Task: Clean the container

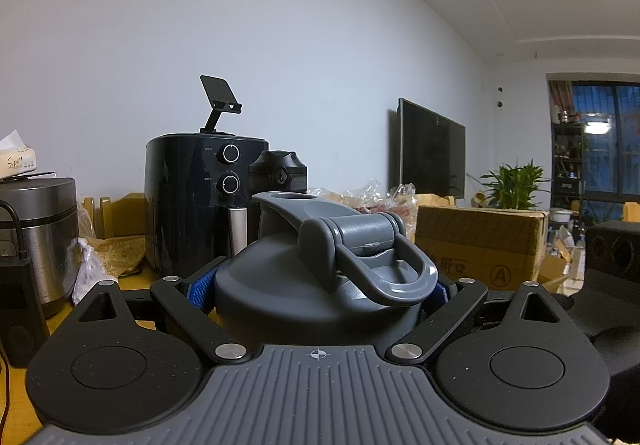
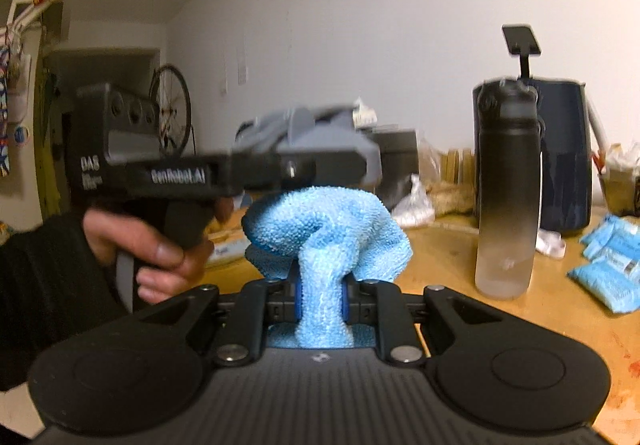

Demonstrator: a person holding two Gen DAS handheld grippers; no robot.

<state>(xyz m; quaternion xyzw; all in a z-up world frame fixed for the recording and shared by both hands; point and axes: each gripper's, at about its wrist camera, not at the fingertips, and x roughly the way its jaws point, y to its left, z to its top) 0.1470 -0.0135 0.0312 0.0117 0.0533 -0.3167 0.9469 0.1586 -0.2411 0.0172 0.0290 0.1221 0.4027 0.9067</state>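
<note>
Right wrist view, lower middle: right claw [image 2: 322, 305] pinching the blue cloth [image 2: 326, 233], left claw [image 1: 320, 287] clamping the grey container [image 1: 320, 285], so I'd rub firmly.

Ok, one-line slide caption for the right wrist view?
Right gripper shut on a blue cloth, facing the grey-lidded container held by the left gripper.

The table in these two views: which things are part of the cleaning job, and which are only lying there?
Part of the job:
- grey container, held in the left gripper
- blue cloth, pinched in the right gripper

Only lying there:
- black bottle
- air fryer
- rice cooker
- cardboard box
- blue packets
</note>
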